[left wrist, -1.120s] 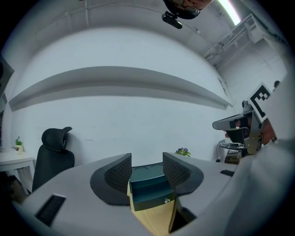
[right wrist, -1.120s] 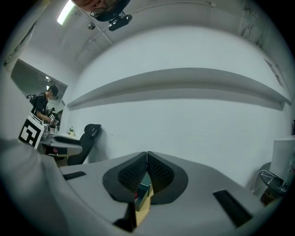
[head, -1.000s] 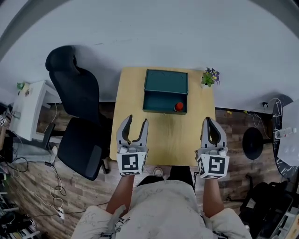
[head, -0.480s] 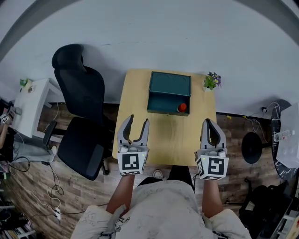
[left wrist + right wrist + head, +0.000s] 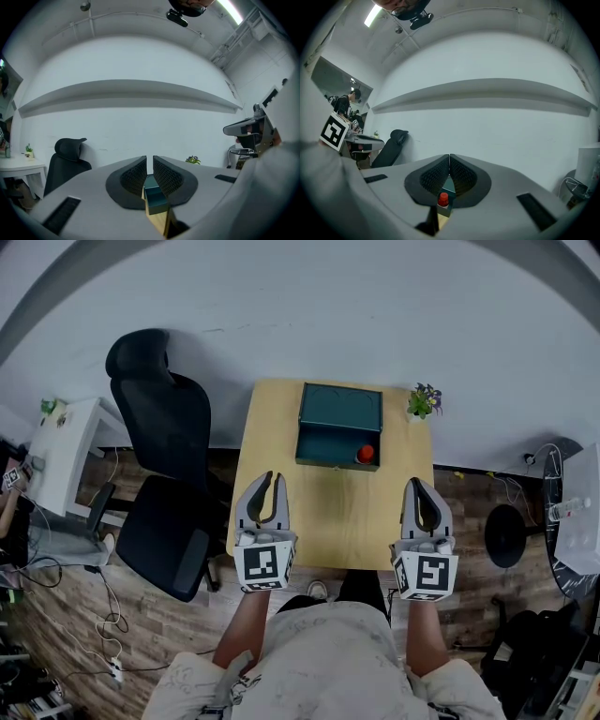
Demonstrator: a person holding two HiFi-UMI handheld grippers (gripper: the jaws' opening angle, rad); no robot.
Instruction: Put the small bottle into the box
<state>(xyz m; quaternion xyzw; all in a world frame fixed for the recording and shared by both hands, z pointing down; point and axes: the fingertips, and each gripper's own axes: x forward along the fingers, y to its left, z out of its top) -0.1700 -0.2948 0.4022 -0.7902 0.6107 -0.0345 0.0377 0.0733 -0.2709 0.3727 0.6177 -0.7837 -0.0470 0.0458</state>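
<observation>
holding one tool in each hand, a person stands at the near edge of a wooden counter (image 5: 337, 512). the left tool (image 5: 272, 479) is by the near left corner and the right tool (image 5: 419, 484) is by the near right corner. both point away from the person, toward the far side of the counter.

the left tool (image 5: 150, 161) has just been closing. a thin gap shows between its jaws, so it is almost closed. nothing is between them. the right tool (image 5: 449, 161) is closed, with its jaw tips touching, and it holds nothing.

a dark green box (image 5: 339, 407) sits at the far side of the counter, well apart from both tools. its lid is open and leans back toward the wall. the small bottle (image 5: 366, 454) with a red cap is in the box, at the near right corner. in the right gripper view the bottle (image 5: 443, 198) shows low down, past the closed jaws. in the left gripper view the box (image 5: 154, 197) shows past the gap.

a little plant (image 5: 424, 399) stands at the far right corner of the counter, just beside the box. a black chair (image 5: 159, 446) is on the floor to the left of the counter.
</observation>
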